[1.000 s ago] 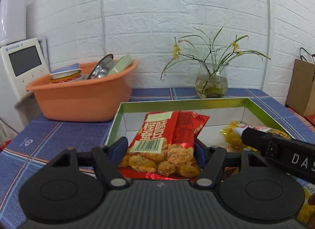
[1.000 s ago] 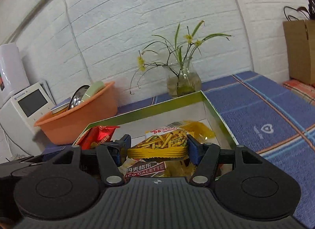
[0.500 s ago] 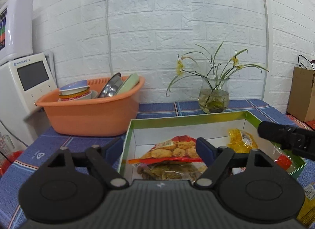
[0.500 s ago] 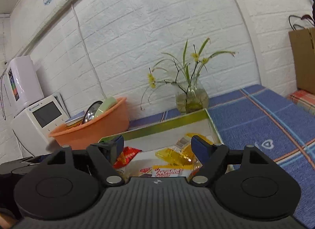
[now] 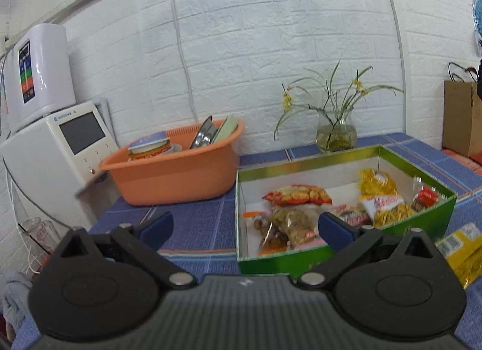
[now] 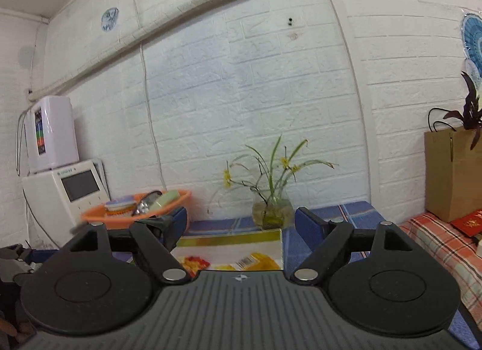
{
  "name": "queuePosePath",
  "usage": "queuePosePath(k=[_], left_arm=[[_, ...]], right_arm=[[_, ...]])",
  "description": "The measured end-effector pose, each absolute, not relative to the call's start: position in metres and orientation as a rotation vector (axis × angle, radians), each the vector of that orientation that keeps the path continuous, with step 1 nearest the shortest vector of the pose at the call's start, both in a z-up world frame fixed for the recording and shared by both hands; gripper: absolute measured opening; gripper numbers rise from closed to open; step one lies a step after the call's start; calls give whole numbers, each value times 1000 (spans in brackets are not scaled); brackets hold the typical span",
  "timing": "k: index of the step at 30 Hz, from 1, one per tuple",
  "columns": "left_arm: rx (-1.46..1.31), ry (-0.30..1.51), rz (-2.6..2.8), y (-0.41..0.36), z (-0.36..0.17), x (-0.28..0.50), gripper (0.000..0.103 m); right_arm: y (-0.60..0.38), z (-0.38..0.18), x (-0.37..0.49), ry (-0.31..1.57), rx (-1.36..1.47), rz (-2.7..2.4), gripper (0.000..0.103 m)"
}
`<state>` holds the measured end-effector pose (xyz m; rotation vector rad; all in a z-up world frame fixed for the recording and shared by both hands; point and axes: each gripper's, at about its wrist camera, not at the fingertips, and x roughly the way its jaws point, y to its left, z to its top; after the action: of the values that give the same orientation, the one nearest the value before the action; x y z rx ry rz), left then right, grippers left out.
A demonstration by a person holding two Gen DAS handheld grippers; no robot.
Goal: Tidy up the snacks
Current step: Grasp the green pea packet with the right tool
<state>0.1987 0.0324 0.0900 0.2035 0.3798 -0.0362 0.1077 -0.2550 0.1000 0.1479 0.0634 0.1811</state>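
Observation:
A green box with a white inside holds several snack bags: a red bag of fried bites, a clear bag of brown snacks and a yellow bag of sticks. My left gripper is open and empty, drawn back in front of the box's left corner. A yellow packet lies on the table right of the box. My right gripper is open and empty, raised above the box, where a red and a yellow bag show.
An orange basin with dishes stands left of the box. A glass vase of flowers stands behind it by the brick wall. A white appliance is at the far left. A brown paper bag stands at the right.
Both grippers let go of their snack bags, the red bag and the yellow stick bag, which now lie in the box. Both have opened, pulled back and risen.

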Motion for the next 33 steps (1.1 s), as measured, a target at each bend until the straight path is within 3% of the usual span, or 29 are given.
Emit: queuePosePath(k=[5,11,21,23,29,33], left_arm=[[152,450,-40,40,59,186,102],[215,496,-97,24,38,188,102],[223,481,-145,20,38,178,102],[220,474,-177,18,39,175,102],[271,457,-276,4,35,165,102],[320,392,-395,-7,38,155,102]], right_arm=[[-264,72,105,173,153,145,103],[-241,39,135,380,395,400,103],[-185,2,156,488,129,268,102],[-181,-1,158,483,78,263,82],[-193,-1,151,486,103,297,67],[-230,12,137,472,380,358,67]])
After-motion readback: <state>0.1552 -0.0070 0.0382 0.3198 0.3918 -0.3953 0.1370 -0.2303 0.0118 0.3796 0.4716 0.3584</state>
